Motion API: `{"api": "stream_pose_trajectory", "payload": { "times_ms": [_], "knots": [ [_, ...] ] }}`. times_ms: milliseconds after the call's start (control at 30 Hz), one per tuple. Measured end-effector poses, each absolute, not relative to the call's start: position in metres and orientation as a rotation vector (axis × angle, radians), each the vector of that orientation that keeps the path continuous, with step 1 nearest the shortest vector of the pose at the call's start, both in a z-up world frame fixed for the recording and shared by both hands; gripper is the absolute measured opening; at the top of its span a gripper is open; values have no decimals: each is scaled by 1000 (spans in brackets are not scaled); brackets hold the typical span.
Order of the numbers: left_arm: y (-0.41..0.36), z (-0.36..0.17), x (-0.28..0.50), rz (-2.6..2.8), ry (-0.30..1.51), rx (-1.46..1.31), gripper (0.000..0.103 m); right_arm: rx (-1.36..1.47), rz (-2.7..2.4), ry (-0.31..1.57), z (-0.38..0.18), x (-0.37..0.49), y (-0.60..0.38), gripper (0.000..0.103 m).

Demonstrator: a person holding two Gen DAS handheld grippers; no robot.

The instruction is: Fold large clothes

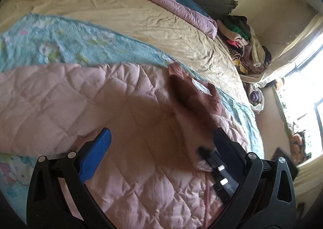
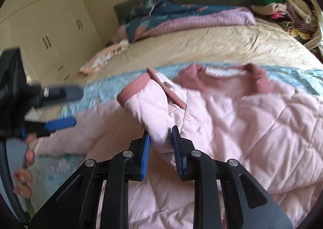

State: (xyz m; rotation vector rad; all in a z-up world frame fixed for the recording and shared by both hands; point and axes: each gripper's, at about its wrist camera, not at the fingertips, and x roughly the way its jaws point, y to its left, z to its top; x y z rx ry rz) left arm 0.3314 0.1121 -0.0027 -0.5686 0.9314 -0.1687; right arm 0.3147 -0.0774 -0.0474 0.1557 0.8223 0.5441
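Pink quilted jacket [image 2: 232, 120] lies spread on the light-blue blanket [image 2: 105, 87], w/ the beige bedspread [image 2: 201, 47] beyond the blanket. Right gripper [image 2: 160, 144] is clamped on the jacket's sleeve [image 2: 149, 108]; cuff end stands up above the jacket body, darker pink trim + 1 snap showing. Left gripper [image 1: 161, 144] hovers over the jacket w/ its 2 blue pads well apart, nothing between them; its shadow falls on the quilting. In the right wrist view it sits left of the jacket, a hand [image 2: 24, 172] on its grip.
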Motion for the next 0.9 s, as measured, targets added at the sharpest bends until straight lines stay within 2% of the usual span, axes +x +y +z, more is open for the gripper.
{"api": "stream_pose_trajectory", "payload": {
  "times_ms": [133, 200, 500, 567, 700, 767, 800, 833, 900],
  "knots": [
    [107, -19, 337, -191, 973, -603, 95, 207, 599, 885, -51, 309, -81, 41],
    [100, -32, 340, -201, 1008, -605, 95, 214, 579, 883, -46, 304, -93, 52],
    [75, -87, 351, -184, 1113, -661, 92, 282, 477, 886, -30, 291, -178, 55],
    [73, -89, 352, -162, 1098, -635, 86, 287, 446, 871, -27, 287, -196, 56],
    [67, -88, 354, -143, 1084, -577, 44, 292, 376, 860, -25, 281, -231, 58],
    [63, -86, 355, -137, 1078, -534, 35, 310, 346, 857, -26, 278, -246, 58],
    [59, -84, 355, -150, 1069, -510, 23, 323, 331, 855, -26, 276, -253, 58],
    [58, -81, 355, -162, 1055, -497, 18, 331, 321, 854, -27, 276, -258, 58],
    [48, -67, 354, -174, 1015, -424, 15, 345, 301, 852, -29, 276, -270, 58]
  ]
}}
